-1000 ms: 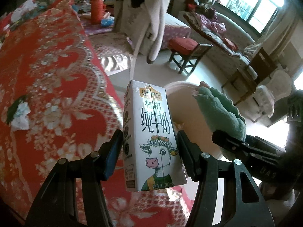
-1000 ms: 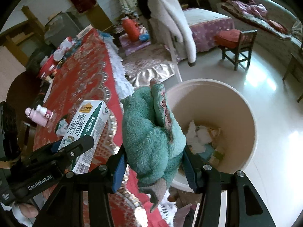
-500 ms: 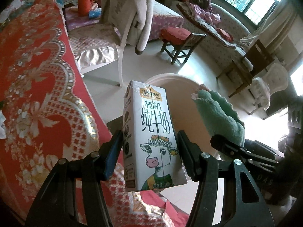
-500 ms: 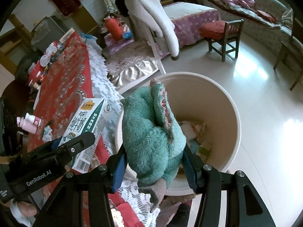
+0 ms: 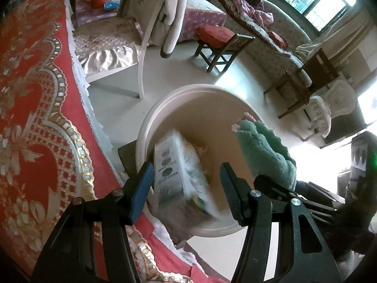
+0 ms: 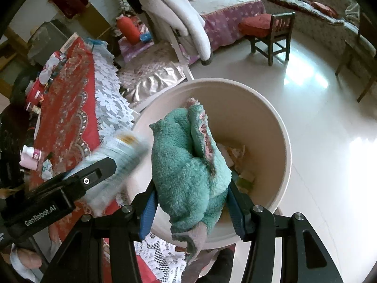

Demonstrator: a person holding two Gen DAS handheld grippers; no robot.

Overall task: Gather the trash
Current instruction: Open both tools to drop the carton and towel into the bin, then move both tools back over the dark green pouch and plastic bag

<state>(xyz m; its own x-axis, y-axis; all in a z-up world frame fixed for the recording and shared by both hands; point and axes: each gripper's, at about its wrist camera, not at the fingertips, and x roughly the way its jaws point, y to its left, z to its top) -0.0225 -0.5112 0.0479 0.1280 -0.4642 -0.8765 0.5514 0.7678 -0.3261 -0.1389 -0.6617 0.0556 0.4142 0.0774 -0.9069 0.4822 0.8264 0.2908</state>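
**Two grippers, one bucket, one carton on the loose**

Two grippers hang over a single cream bucket (image 5: 162, 108) that stands on the pale floor beside the table with the red patterned cloth (image 5: 35, 118). The left gripper (image 5: 186, 188) has its jaws apart, and the one milk carton (image 5: 181, 176) sits blurred between them, tilted over the bucket's mouth; its right side stands clear of the right pad, and on the left I cannot tell whether the blue pad touches it, so it looks let go rather than gripped. The right gripper (image 6: 192, 202) has its two blue pads pressed into one teal fuzzy cloth (image 6: 186, 165), held bunched above the bucket's near rim, with a frayed corner drooping below the jaws. Down inside the bucket lie a few scraps of paper and packaging (image 6: 238, 160) (too jumbled to count). On the cloth's far side stand two small pink-and-white bottles (image 6: 30, 156) next to crumpled white wrappers. One wooden chair with a red cushion (image 6: 268, 33) stands well apart on the floor.
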